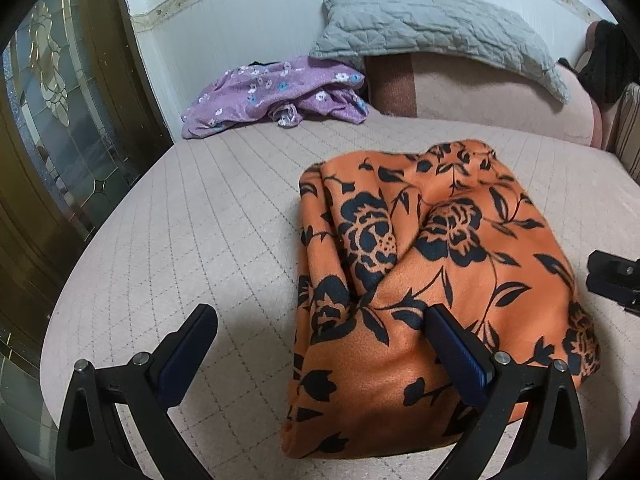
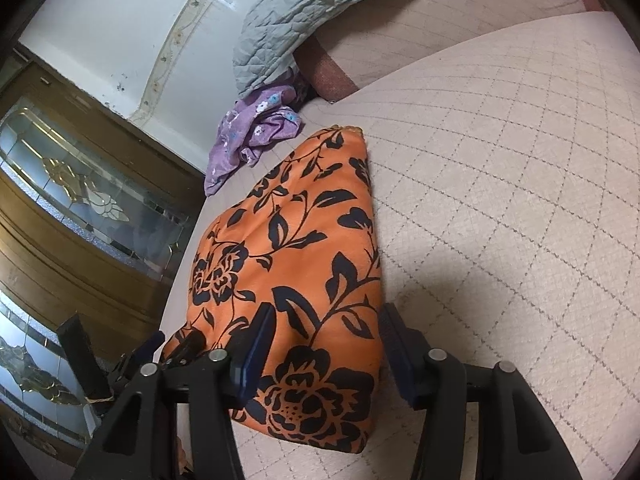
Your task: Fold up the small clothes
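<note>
The orange garment [image 1: 432,264], printed with black roses, is laid on the quilted bed cover [image 1: 192,232] as a thick, partly folded bundle, its near end toward both cameras. The left tongs [image 1: 320,344] are spread wide with nothing gripped: one finger [image 1: 456,352] is rested on or just over the cloth, while the other is held over bare cover beside the bundle's edge, probably to steady or flatten the fold. The right tongs [image 2: 324,348] are held about half open astride the garment's near right edge; cloth is seen between the fingers, yet the pads do not appear to be pressed on it, so no grip is judged (contact under the fabric cannot be ruled out). Such a straddle suits pinching that edge for the next fold. A purple flowered garment [image 1: 276,96] is left crumpled near the wall, well apart, under a grey quilted pillow [image 1: 432,28], presumably awaiting its turn.
</note>
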### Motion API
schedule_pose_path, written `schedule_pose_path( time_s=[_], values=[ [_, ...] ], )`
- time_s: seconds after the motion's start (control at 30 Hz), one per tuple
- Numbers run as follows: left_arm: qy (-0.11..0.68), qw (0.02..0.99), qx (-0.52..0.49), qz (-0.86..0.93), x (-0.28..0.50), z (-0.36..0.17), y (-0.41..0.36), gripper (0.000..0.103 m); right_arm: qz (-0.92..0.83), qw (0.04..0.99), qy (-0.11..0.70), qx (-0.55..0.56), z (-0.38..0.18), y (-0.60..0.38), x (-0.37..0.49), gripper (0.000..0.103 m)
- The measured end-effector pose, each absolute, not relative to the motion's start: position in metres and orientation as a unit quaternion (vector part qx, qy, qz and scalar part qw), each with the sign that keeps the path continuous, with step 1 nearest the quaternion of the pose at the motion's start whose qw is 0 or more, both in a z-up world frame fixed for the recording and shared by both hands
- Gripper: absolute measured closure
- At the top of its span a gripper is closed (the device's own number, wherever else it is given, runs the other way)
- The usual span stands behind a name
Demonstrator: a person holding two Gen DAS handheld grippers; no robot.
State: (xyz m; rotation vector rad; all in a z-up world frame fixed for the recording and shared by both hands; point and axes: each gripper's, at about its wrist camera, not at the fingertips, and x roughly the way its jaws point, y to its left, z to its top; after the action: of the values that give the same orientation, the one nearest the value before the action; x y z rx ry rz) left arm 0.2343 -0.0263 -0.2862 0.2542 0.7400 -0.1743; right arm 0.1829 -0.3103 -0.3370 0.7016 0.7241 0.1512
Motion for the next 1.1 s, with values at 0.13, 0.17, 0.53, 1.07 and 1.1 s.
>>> schedule_pose_path(
  time_s=[0.13,0.17,0.53,1.07,1.1],
  values=[
    [0.356,0.923,0.112,-0.088,0.234,-0.282,-0.021,0.000,0.069,0.873,0.344,0.340,-0.338,-0.312,0.183,0.045],
    [0.357,0.923,0.109,-0.088,0.235,-0.282,-0.020,0.000,0.068,0.873,0.343,0.340,-0.338,-0.313,0.183,0.045],
    [0.375,0.921,0.013,-0.102,0.251,-0.277,0.016,0.000,0.067,0.869,0.339,0.353,-0.338,-0.316,0.181,0.033],
    [0.461,0.876,-0.066,-0.124,0.277,-0.310,0.033,0.000,0.064,0.839,0.354,0.408,-0.356,-0.328,0.184,0.031],
    [0.461,0.876,-0.061,-0.127,0.275,-0.311,0.028,0.000,0.064,0.836,0.356,0.412,-0.358,-0.329,0.185,0.031]
  ],
)
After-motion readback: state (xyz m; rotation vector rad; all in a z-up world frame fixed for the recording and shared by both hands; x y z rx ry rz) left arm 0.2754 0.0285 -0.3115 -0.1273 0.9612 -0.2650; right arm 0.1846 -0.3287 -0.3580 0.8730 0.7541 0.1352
